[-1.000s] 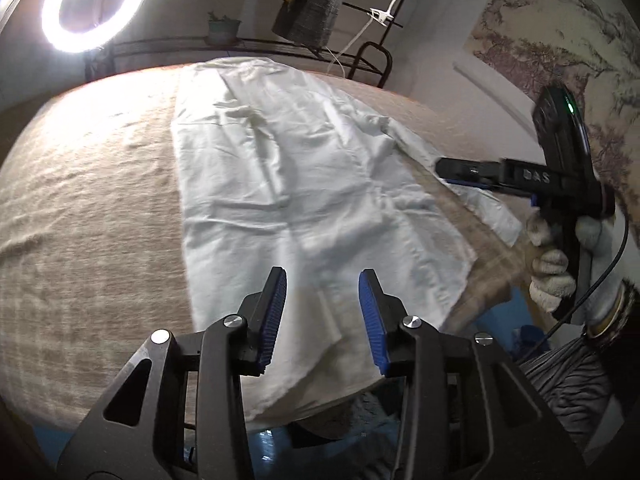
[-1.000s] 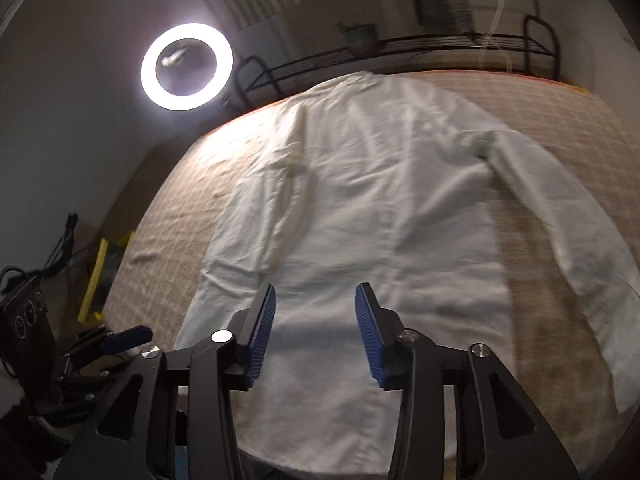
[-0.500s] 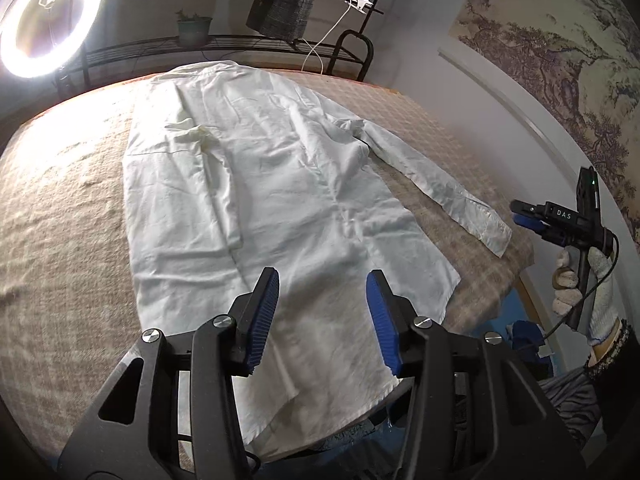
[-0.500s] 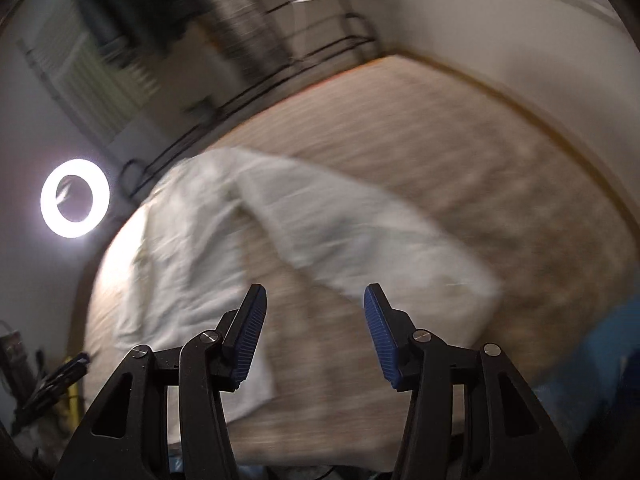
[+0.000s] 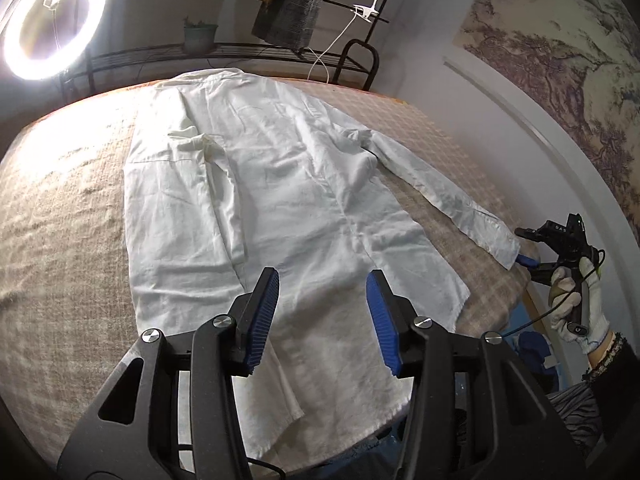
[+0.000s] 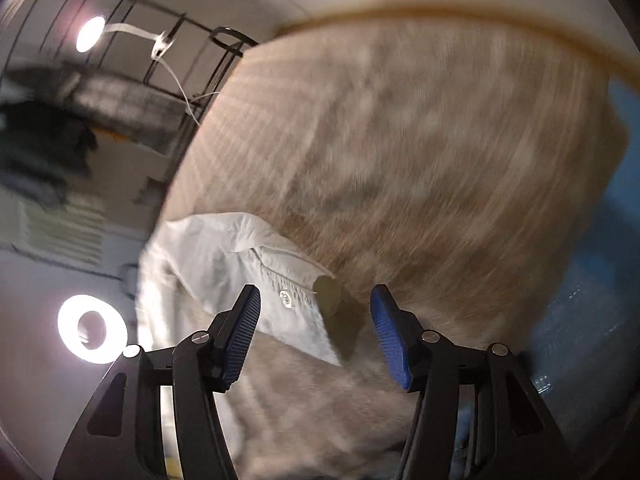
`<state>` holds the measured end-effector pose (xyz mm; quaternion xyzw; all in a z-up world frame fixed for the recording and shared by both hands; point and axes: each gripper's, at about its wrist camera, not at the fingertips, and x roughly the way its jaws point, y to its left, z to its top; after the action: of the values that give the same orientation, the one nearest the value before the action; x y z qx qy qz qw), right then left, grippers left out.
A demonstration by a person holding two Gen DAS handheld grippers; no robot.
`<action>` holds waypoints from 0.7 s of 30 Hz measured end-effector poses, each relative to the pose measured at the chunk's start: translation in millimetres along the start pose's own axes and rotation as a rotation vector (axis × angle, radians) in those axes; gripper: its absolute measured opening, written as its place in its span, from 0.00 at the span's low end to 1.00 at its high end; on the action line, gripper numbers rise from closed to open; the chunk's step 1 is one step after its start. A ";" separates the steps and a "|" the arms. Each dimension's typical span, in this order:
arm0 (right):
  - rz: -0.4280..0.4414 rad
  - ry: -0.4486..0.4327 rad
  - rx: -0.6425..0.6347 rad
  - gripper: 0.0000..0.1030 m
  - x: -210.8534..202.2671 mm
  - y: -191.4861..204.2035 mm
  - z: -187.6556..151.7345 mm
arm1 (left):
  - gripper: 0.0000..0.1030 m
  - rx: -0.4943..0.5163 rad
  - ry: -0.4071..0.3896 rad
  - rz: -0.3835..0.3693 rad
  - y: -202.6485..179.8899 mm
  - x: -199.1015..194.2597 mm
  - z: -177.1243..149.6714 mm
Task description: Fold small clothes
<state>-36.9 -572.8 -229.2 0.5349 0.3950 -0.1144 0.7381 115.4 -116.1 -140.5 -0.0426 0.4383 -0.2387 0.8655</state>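
1. A long white shirt lies spread flat, front down or up I cannot tell, on a bed covered by a beige checked blanket. Its collar end points toward the far rail; its hem hangs slightly over the near edge.

2. One sleeve stretches out to the side, reaching nearly to the bed's right edge. The other sleeve appears already folded in over the body, near a small crumpled patch on the chest.

3. The left claw hovers above the hem, fingers apart, with nothing between them.

4. The right claw is at the buttoned cuff of the outstretched sleeve. Its jaws are opening; the cuff lies between the blue pads but they do not press on it (this view is blurred by motion). In the left wrist view, the same claw shows at the cuff's tip, carried by a gloved hand.

5. Handling, as a judgement: the cloth looks thin, light and limp, creasing easily, so it should drape and sag from wherever it is pinched. The cuff, doubled and stitched, is the firmest part of the sleeve and the sensible place to take hold; a pinch in single-layer cloth could slip or drag wrinkles.

6. Beyond the bed stand a ring light, a black metal rack and a small potted plant.
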 end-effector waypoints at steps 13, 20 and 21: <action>-0.013 -0.095 -0.189 0.04 18.4 56.6 6.4 | 0.45 0.113 -0.013 0.012 -19.7 6.4 -7.4; 0.012 -0.127 -0.791 0.03 0.8 187.9 -87.0 | 0.45 0.056 -0.040 0.027 -5.7 -0.6 -1.3; 0.026 -0.113 -0.852 0.03 1.1 199.5 -101.1 | 0.45 0.048 -0.053 0.033 -3.3 -4.0 0.1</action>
<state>35.3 -403.5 -102.2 0.1801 0.3591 0.0391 0.9149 112.3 -117.2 -136.5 -0.0210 0.4100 -0.2338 0.8813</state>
